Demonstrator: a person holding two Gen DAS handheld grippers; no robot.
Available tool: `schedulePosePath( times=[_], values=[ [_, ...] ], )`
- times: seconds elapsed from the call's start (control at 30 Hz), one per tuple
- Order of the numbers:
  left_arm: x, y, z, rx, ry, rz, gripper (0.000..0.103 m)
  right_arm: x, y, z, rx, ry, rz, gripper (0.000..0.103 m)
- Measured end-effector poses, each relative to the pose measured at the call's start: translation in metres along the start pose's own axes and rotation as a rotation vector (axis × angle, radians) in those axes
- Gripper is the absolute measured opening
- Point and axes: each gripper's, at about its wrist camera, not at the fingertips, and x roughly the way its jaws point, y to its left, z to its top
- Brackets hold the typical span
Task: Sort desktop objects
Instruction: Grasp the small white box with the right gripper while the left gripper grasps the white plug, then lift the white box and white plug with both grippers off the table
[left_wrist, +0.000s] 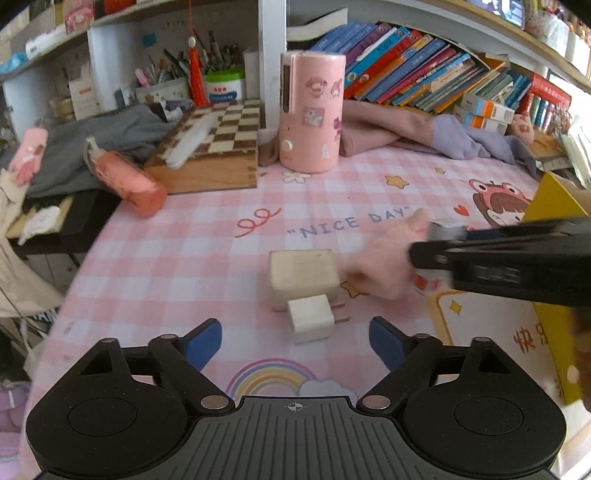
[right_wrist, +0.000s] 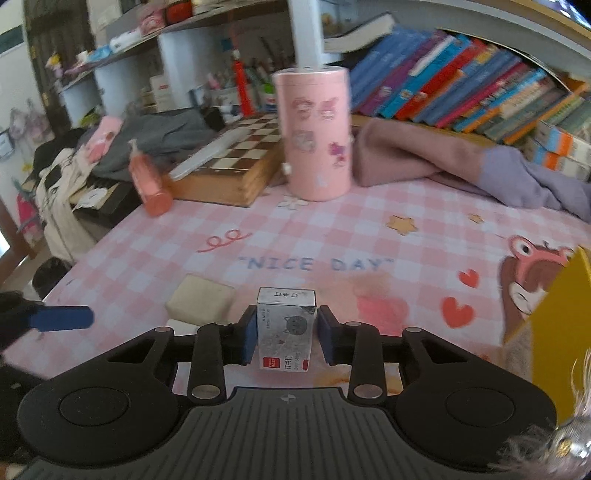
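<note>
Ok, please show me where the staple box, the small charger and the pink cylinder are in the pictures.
staple box (right_wrist: 286, 334): right wrist view, its front face with the cat drawing.
small charger (left_wrist: 310, 319): left wrist view, its top face.
pink cylinder (left_wrist: 312, 110): left wrist view, its side with the stickers.

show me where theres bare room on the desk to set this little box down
Bare pink checked tablecloth lies between the "NICE DAY" lettering and the tall pink cylinder, and left toward the red squiggle. Crowded: two white chargers near the left gripper, yellow box on the right.
</note>
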Motion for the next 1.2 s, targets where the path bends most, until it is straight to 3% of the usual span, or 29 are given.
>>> schedulePosePath(
  times=[0.2, 0.4, 0.83, 0.9, 1.0, 1.2],
  values=[
    [0.028, -0.003, 0.003, -0.035, 0.033, -0.018, 0.057, -0.006, -0.011, -0.006, 0.030, 0.025, -0.024, 0.031],
    [0.034, -0.007, -0.001, -0.024, 0.043, -0.029, 0.037, -0.010, -0.009, -0.014, 0.019, 0.040, -0.026, 0.031],
    [0.003, 0.006, -0.007, -0.058, 0.021, -0.069, 0.036, -0.008, -0.003, -0.039, -0.048, 0.116, -0.027, 0.034],
    [-0.001, 0.005, -0.008, -0.055, 0.016, -0.067, 0.036, -0.009, -0.001, -0.040, -0.064, 0.115, -0.035, 0.035],
    [-0.006, 0.002, -0.010, -0.038, 0.006, -0.063, 0.036, -0.013, 0.000, -0.042, -0.064, 0.106, -0.040, 0.044],
    [-0.014, -0.001, -0.010, -0.006, -0.017, -0.059, 0.036, -0.019, 0.002, -0.042, -0.066, 0.068, -0.048, 0.043]
  ],
)
